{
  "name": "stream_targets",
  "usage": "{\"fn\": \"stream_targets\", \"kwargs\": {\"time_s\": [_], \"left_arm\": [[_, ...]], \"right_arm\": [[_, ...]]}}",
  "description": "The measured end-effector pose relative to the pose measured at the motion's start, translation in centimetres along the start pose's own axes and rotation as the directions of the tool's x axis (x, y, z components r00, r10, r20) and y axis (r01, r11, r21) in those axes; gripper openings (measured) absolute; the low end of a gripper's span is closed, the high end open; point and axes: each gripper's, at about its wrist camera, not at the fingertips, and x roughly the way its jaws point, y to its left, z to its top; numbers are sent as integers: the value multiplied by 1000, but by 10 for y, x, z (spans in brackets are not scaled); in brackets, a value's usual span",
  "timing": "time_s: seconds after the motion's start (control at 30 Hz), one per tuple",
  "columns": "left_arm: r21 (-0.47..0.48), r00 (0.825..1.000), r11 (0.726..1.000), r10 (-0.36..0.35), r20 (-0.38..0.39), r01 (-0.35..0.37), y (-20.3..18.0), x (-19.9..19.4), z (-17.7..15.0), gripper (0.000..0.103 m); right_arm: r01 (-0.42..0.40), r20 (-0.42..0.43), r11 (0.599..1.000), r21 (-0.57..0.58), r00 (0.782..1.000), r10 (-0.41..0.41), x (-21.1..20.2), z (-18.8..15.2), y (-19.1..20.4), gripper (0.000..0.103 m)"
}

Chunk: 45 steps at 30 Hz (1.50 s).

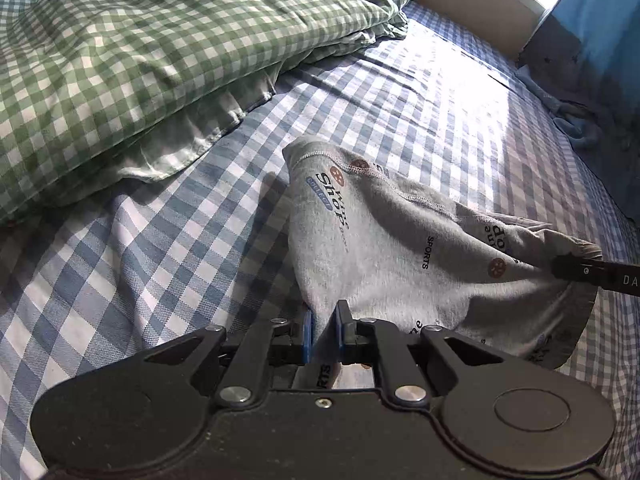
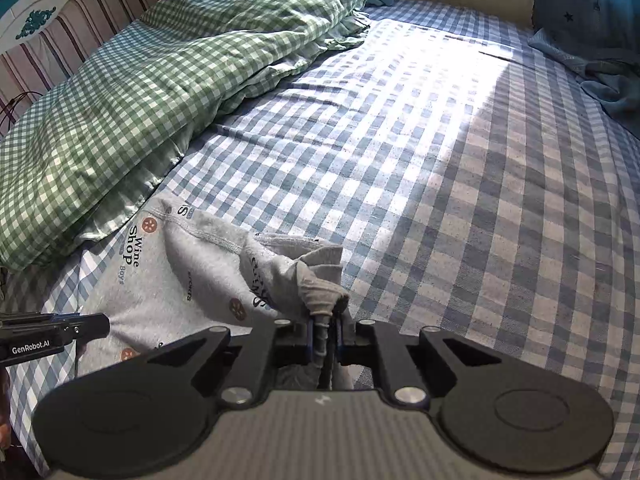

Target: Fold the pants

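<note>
Blue-checked sheet (image 2: 460,200) covers the bed I'm working over, sun falling across its far half. Nearest me in the left wrist view, my left gripper (image 1: 324,334) sits low at 6 o'clock, its blue pads pinched on an edge of the pants (image 1: 384,248). In the right wrist view my right gripper (image 2: 324,334) is also low at 6 o'clock, clamped on a bunched, ribbed end of the same pants (image 2: 192,264); the left one shows side-on at 9 o'clock. From the left camera, the right gripper's tip (image 1: 576,270) enters at 3 o'clock, meeting the cloth there. The pants are grey with printed words and brown dots, lifted and draped between the two grips, their long axis running roughly from 11 to 4 o'clock in the left view, one hemmed end resting on the sheet. Beyond, at 10 o'clock, lies a green-checked duvet (image 2: 160,80). Farther, at 2 o'clock, blue cloth (image 2: 600,72) is heaped by the bed edge. A striped headboard (image 2: 80,28) stands at 10 o'clock.
</note>
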Motion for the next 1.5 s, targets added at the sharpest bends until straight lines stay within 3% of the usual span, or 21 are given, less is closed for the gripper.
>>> {"fn": "stream_targets", "kwargs": {"time_s": [0.2,0.27,0.37,0.43,0.53,0.7,0.87,1.0,1.2,1.5], "left_arm": [[-9,999,1000,8,-33,-8,7,13,-6,13],[-9,999,1000,12,-38,-12,9,14,-6,14],[-7,998,1000,28,-51,-28,12,15,-6,17],[-11,998,999,42,-47,-43,16,13,-7,20],[-24,998,998,53,-32,-54,21,6,-9,37],[-40,993,992,120,3,-119,20,-15,-13,79],[-70,991,989,130,33,-128,13,-39,-22,93],[-61,986,989,143,89,-138,1,-63,-34,100],[-30,969,986,164,184,-162,-18,-106,-63,102],[5,958,983,180,225,-186,-33,-148,-130,102]], "right_arm": [[21,-29,999,46,999,-20,9,-4,-7,13],[49,-20,997,63,999,-48,7,-7,-11,38],[73,11,994,80,997,-74,-1,-11,-19,54],[81,30,992,97,996,-85,-8,-14,-26,58],[90,62,988,124,993,-98,-21,-22,-34,69],[92,123,986,142,986,-109,-44,-43,-35,85],[70,182,986,150,979,-97,-66,-60,-26,96],[46,240,989,141,967,-79,-86,-75,-14,102],[15,316,995,99,947,-46,-115,-106,4,103],[-14,371,998,56,929,-8,-156,-166,26,103]]}}
